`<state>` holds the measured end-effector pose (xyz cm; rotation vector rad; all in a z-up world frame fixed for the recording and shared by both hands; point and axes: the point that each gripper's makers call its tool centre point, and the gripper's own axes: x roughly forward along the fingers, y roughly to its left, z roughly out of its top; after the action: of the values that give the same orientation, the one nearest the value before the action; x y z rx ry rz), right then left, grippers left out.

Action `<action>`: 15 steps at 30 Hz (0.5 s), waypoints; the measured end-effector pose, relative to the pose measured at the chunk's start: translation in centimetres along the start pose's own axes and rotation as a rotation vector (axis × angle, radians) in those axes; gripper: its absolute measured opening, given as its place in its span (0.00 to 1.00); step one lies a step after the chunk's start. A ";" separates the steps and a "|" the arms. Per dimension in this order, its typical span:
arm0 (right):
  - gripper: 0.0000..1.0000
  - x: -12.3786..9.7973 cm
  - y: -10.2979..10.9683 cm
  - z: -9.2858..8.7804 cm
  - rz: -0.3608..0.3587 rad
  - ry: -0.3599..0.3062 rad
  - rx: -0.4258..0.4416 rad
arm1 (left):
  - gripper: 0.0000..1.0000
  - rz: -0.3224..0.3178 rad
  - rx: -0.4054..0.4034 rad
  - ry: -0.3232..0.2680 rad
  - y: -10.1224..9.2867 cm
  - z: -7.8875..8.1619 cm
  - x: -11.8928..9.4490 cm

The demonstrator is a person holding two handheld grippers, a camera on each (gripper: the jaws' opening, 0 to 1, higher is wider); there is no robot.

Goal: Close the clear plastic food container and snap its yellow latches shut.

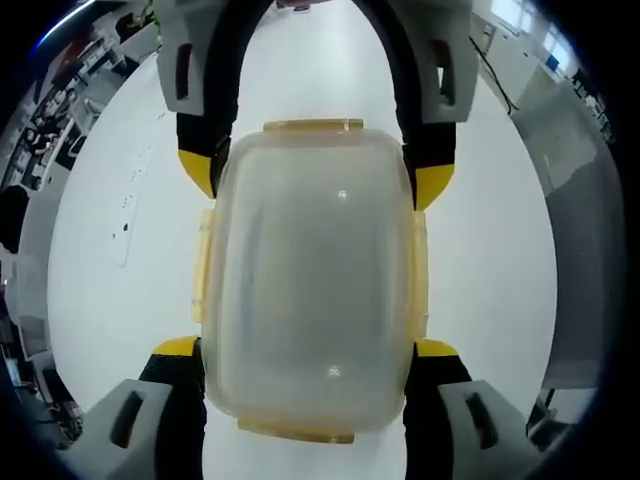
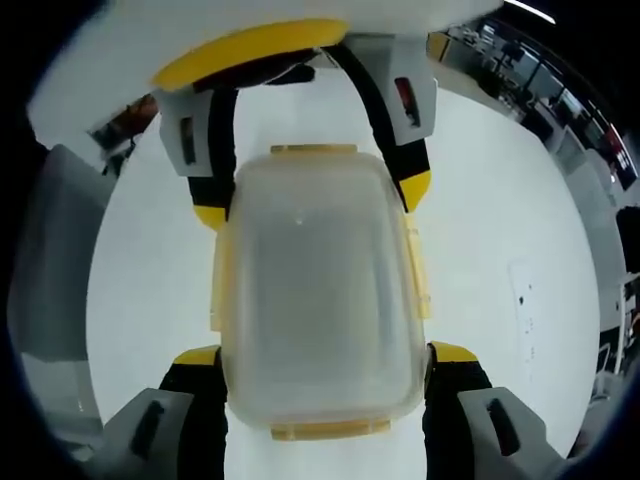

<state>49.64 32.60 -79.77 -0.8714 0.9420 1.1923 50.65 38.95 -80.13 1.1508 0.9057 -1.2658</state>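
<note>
My left claw (image 1: 308,350) straddles the near end of the clear plastic food container (image 1: 310,280), its yellow-tipped jaws pressed against the box's two long sides, while my right claw (image 1: 315,180) comes in from the far end and brackets the opposite corners the same way. In the right gripper view the roles reverse: the right claw (image 2: 325,355) pinches the near end of the container (image 2: 315,285), and the left claw (image 2: 310,195) clamps the far one. Both claws, as far as I can judge, are closed on the box rather than spread free, though the contact itself sits behind the plastic.

The container rests on the white table (image 1: 490,290), roughly in its middle, with the lid (image 1: 310,260) seated on top. I hold it from both ends, I think, to keep the lid square and the box from sliding while the fasteners are worked.

The yellow latches (image 1: 203,265) run along all four edges; the side ones lie near the walls, but whether any has snapped home I cannot tell. A white power strip (image 1: 130,205) lies on the table well to the left, and a grey partition (image 1: 575,230) stands to the right.
</note>
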 end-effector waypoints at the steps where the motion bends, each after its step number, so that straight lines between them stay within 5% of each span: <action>1: 0.81 0.0 -0.1 0.0 0.000 -0.001 -0.002 | 0.82 0.000 -0.001 0.001 0.0 0.0 0.0; 15: 0.82 0.1 -1.0 0.2 0.005 -0.016 -0.002 | 0.82 0.001 -0.004 0.014 1.0 -0.2 0.2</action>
<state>50.61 32.66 -79.69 -0.8605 0.9311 1.2030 51.64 39.01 -80.17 1.1583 0.9181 -1.2562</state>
